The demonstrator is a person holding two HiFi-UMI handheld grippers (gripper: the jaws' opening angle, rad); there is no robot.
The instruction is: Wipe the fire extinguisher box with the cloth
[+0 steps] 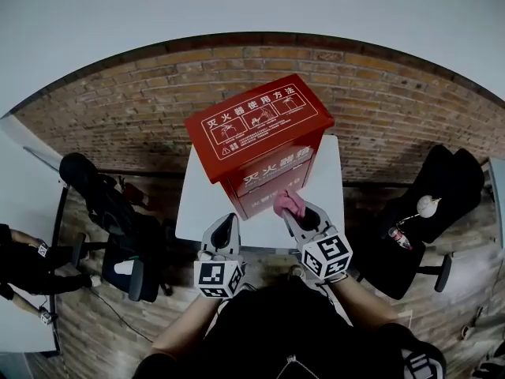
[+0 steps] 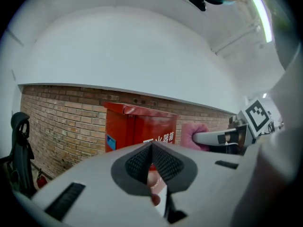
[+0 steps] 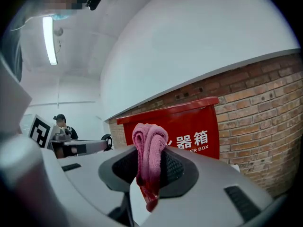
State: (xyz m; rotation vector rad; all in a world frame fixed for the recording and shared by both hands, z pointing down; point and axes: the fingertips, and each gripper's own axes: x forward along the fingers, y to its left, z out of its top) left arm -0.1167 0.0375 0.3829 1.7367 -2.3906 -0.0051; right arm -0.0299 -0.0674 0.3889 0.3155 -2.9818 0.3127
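Observation:
A red fire extinguisher box (image 1: pixel 260 144) with white Chinese print stands on a small white table (image 1: pixel 197 204) against a brick wall. It also fills the middle of the left gripper view (image 2: pixel 139 129) and the right gripper view (image 3: pixel 189 129). My right gripper (image 1: pixel 293 210) is shut on a folded pink cloth (image 1: pixel 288 204), held close to the box's lower front. The cloth (image 3: pixel 149 155) sticks up between its jaws. My left gripper (image 1: pixel 226 226) sits over the table in front of the box, jaws together with nothing in them.
Black office chairs stand at the left (image 1: pixel 118 227) and right (image 1: pixel 442 196) of the table. The brick wall (image 1: pixel 394 109) runs behind the box. A person (image 1: pixel 20 263) sits at the far left by another white table.

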